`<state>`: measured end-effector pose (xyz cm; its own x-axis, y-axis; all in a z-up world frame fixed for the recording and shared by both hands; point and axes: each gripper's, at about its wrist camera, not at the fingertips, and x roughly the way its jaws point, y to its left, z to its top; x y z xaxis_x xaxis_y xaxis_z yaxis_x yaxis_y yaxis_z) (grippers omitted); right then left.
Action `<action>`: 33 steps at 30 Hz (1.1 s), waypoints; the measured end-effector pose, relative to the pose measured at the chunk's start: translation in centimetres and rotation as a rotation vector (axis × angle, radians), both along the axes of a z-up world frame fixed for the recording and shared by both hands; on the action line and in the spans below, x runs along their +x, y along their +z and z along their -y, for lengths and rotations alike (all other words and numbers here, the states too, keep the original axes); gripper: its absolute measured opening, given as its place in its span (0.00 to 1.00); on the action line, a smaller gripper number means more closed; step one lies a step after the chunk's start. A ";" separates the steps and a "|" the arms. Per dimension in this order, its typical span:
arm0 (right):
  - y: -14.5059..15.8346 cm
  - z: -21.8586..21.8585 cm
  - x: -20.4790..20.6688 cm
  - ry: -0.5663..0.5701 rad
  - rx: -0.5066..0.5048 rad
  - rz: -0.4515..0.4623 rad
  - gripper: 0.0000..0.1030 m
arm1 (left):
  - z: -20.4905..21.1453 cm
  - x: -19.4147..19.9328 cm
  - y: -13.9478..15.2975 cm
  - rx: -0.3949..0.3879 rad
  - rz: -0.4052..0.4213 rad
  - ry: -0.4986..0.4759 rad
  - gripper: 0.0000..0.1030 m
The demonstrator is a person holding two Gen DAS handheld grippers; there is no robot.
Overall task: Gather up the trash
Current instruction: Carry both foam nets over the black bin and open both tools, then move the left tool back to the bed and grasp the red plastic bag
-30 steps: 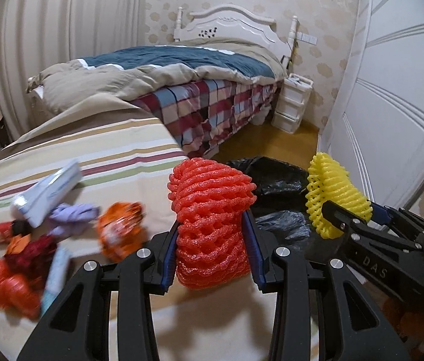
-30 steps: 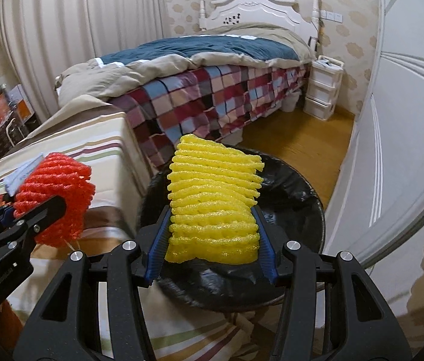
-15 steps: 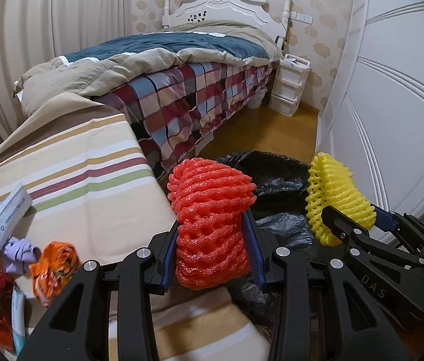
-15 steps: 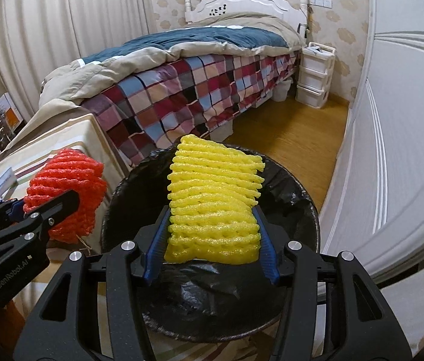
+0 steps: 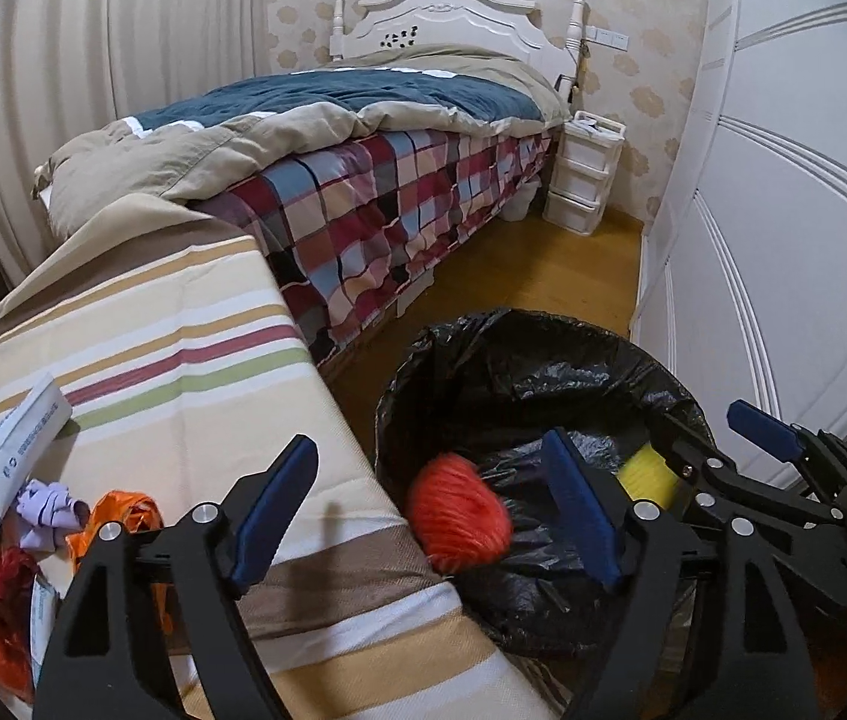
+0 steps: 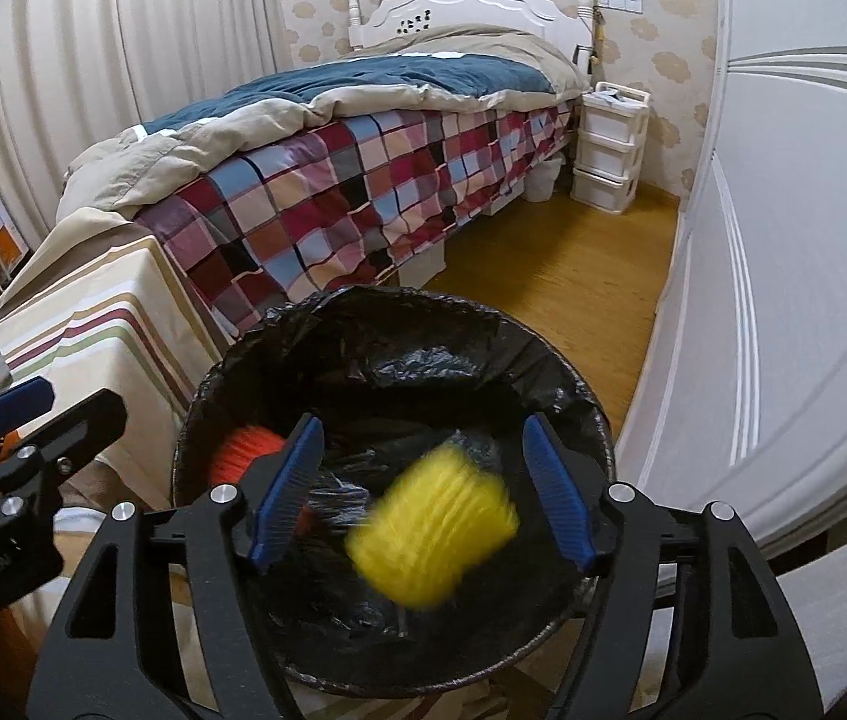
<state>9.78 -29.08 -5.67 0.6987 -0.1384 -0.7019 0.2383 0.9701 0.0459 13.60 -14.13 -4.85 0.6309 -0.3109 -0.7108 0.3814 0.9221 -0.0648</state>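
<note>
Both jaws are opening wide: the left gripper (image 5: 429, 507) is releasing a blurred red foam net (image 5: 459, 519) and the right gripper (image 6: 420, 495) a blurred yellow foam net (image 6: 432, 531), both clear of the pads, over the black-lined round bin (image 6: 543, 354)

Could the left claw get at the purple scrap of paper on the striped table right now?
Probably yes. The left claw is opening and holds nothing now that the red foam net is falling into the bin. The purple scrap lies uncovered on the striped table, off to the claw's side.
</note>
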 end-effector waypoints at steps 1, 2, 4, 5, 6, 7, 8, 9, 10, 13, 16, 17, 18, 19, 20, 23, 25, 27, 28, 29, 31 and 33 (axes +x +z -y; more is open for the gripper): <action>0.1 0.0 -0.1 -0.004 -0.001 0.000 0.65 | -0.2 0.0 0.0 -0.003 -0.002 0.006 0.77; 0.2 0.0 -0.2 -0.008 -0.002 0.001 0.66 | -0.5 0.0 0.1 -0.005 -0.002 0.015 0.78; 0.4 0.0 -0.6 -0.013 -0.008 0.002 0.66 | -1.0 -0.1 0.2 -0.007 -0.002 0.029 0.79; 0.5 -0.1 -0.6 -0.016 -0.010 0.002 0.66 | -1.3 -0.3 0.3 -0.010 -0.003 0.034 0.79; 0.6 -0.2 -0.8 -0.017 -0.010 0.003 0.66 | -1.6 -0.4 0.4 -0.011 -0.002 0.041 0.79; 0.7 -0.4 -0.9 -0.016 -0.008 0.004 0.66 | -2.0 -0.6 0.6 -0.011 0.000 0.050 0.79; 0.9 -0.5 -1.1 -0.014 -0.007 0.007 0.66 | -2.3 -0.8 0.7 -0.012 0.002 0.054 0.79; 1.1 -0.7 -1.3 -0.011 -0.006 0.011 0.66 | -2.7 -1.0 0.9 -0.015 0.005 0.059 0.79; 1.2 -1.0 -1.5 -0.008 -0.006 0.014 0.66 | -3.2 -1.3 1.1 -0.015 0.010 0.066 0.79; 1.8 -2.1 -2.0 0.009 0.000 0.023 0.66 | -4.2 -1.9 1.7 -0.010 0.023 0.082 0.80; 2.3 -3.5 -2.6 0.034 0.002 0.031 0.66 | -5.6 -2.6 2.3 -0.009 0.033 0.103 0.80; 2.5 -4.0 -2.8 0.045 0.001 0.035 0.66 | -6.1 -2.8 2.5 -0.008 0.036 0.112 0.80; 2.6 -4.6 -3.1 0.055 0.001 0.038 0.66 | -6.7 -3.1 2.6 -0.007 0.040 0.120 0.80; 2.7 -5.1 -3.2 0.063 0.002 0.040 0.66 | -7.1 -3.3 2.7 -0.006 0.042 0.127 0.80; 2.8 -5.7 -3.4 0.073 0.006 0.041 0.66 | -7.8 -3.6 2.8 -0.005 0.044 0.137 0.80; 2.9 -7.4 -3.8 0.106 0.020 0.041 0.67 | -9.9 -4.5 3.0 -0.002 0.052 0.173 0.80; 2.9 -8.8 -4.1 0.134 0.026 0.038 0.67 | -11.2 -5.1 3.0 0.003 0.056 0.195 0.80; 2.8 -10.0 -4.4 0.162 0.027 0.033 0.67 | -12.8 -5.6 2.9 0.015 0.058 0.230 0.80; 2.8 -10.7 -4.5 0.176 0.027 0.030 0.67 | -13.7 -5.9 2.8 0.019 0.058 0.247 0.80; 2.7 -11.3 -4.7 0.188 0.026 0.029 0.67 | -14.5 -6.1 2.7 0.024 0.057 0.264 0.80; 2.7 -12.5 -4.8 0.215 0.029 0.026 0.67 | -16.1 -6.7 2.4 0.029 0.050 0.299 0.80; 2.7 -13.5 -4.9 0.236 0.036 0.022 0.67 | -17.5 -7.2 2.1 0.028 0.040 0.329 0.80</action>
